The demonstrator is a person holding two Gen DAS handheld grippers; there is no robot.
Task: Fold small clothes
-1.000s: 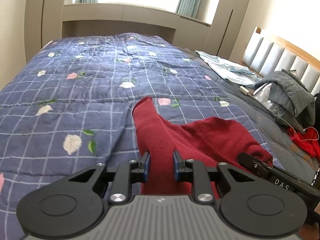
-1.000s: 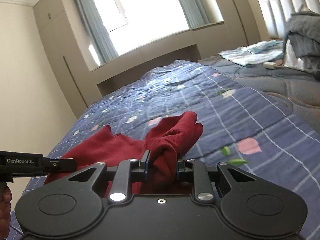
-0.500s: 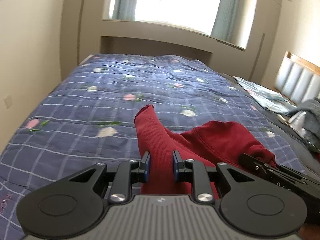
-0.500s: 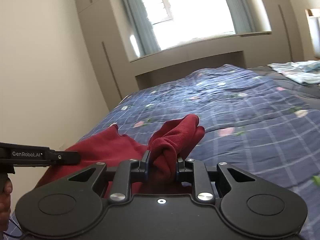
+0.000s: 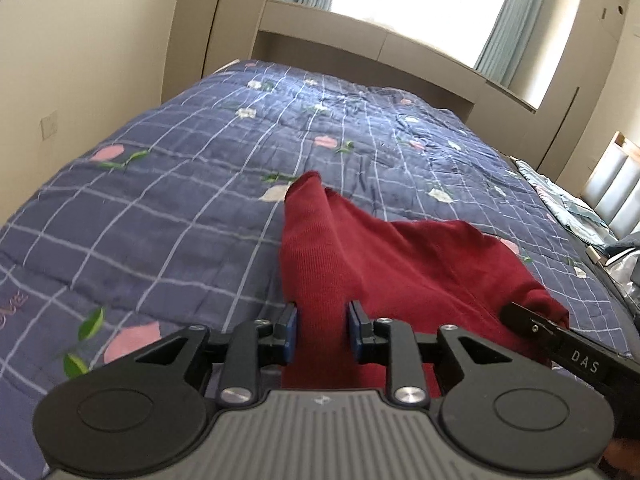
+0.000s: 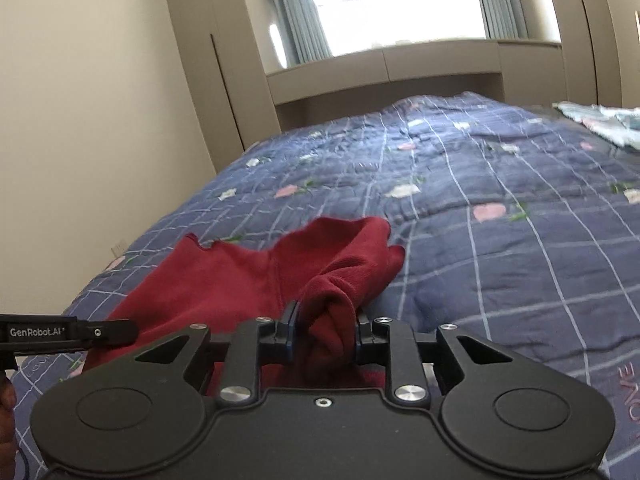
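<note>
I see the red knit garment [image 5: 384,264] lying on the blue checked floral quilt [image 5: 160,208]. My left gripper [image 5: 322,330] and right gripper [image 6: 325,334] have just been opening, narrow jaws with bunched red fabric between them, still touching.

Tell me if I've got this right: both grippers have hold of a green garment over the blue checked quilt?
Not quite: the garment is dark red, not green, as both wrist views show. It sits between the jaws of the left gripper and the right gripper, which have just been opening, above the blue checked quilt.
</note>
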